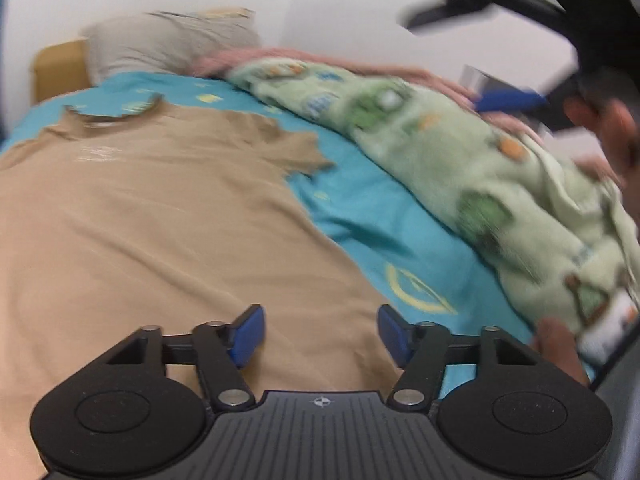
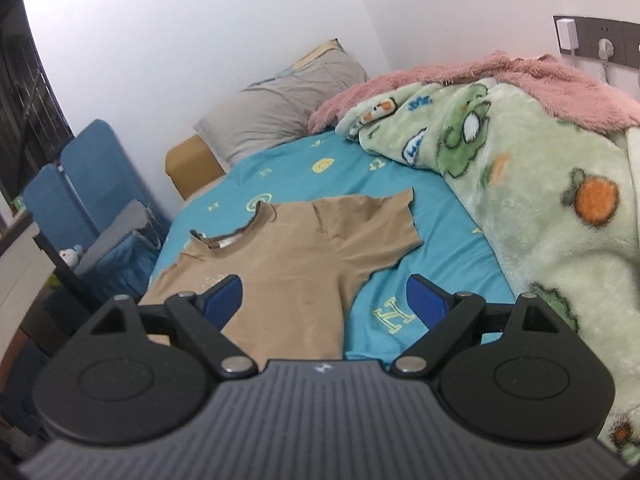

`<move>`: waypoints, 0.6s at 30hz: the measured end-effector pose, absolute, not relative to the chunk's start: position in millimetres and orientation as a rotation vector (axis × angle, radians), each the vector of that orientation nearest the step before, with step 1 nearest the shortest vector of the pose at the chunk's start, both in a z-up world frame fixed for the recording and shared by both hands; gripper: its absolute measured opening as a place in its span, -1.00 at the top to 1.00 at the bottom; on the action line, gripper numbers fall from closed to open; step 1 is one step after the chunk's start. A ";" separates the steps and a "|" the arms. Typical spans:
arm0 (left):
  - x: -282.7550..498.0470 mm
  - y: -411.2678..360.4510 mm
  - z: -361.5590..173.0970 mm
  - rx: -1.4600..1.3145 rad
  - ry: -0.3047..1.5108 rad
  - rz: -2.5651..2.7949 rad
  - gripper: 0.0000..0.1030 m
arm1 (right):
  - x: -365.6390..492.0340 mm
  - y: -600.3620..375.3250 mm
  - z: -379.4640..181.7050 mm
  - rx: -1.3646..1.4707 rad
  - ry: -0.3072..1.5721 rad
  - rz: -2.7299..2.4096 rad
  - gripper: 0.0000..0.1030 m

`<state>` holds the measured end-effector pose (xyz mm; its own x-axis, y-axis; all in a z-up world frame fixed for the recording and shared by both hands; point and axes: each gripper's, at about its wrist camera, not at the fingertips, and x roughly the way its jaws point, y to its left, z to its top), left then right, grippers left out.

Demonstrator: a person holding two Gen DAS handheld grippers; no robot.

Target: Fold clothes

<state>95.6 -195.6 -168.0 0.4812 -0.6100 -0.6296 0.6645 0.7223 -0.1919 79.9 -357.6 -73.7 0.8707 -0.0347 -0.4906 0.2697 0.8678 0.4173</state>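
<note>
1. Turquoise cotton sheet (image 2: 320,184) printed with pale yellow letters and rings covers the bed and fills the middle of the right wrist view.
2. White plain walls (image 2: 200,20) rise behind the bed; a dark socket strip (image 2: 592,42) with a white plug sits at the upper right of the frame.
3. A grey, softly creased pillow (image 2: 280,116) lies at the head of the bed, upper centre, over a tan padded headboard corner (image 2: 188,164).
4. A fluffy pale green blanket (image 2: 540,200), printed with cartoon animals and an orange fruit, is heaped along the right side; a shaggy pink throw (image 2: 520,76) lies on top of it along the wall.
5. At the left edge stand blue padded panels (image 2: 100,176) and a blue fabric basket (image 2: 128,260).
6. The tan T-shirt (image 2: 288,264) lies flat on the sheet, face up, collar toward the pillow, one short sleeve spread to the right; its cloth is thin and smooth with faint wrinkles.
7. The right gripper (image 2: 324,300) hangs above the shirt's lower part, its jaws spread wide with nothing between them.
8. In the blurred left wrist view the left gripper (image 1: 322,334) hovers over the shirt's body, its jaws about half open and gripping nothing.
9. A hand (image 1: 560,344) shows at that view's lower right, beside the green blanket.
</note>
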 end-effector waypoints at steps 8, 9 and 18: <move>82.4 -212.0 -190.3 0.169 0.781 -0.842 -0.04 | 77.9 -366.6 -78.3 0.563 0.487 -0.136 -0.75; 82.0 -212.5 -190.9 0.167 0.774 -0.837 0.18 | 78.6 -366.6 -78.9 0.564 0.491 -0.133 -0.75; 70.5 -213.3 -181.9 0.124 0.769 -0.972 0.89 | 74.4 -374.1 -80.3 0.603 0.474 -0.145 -0.75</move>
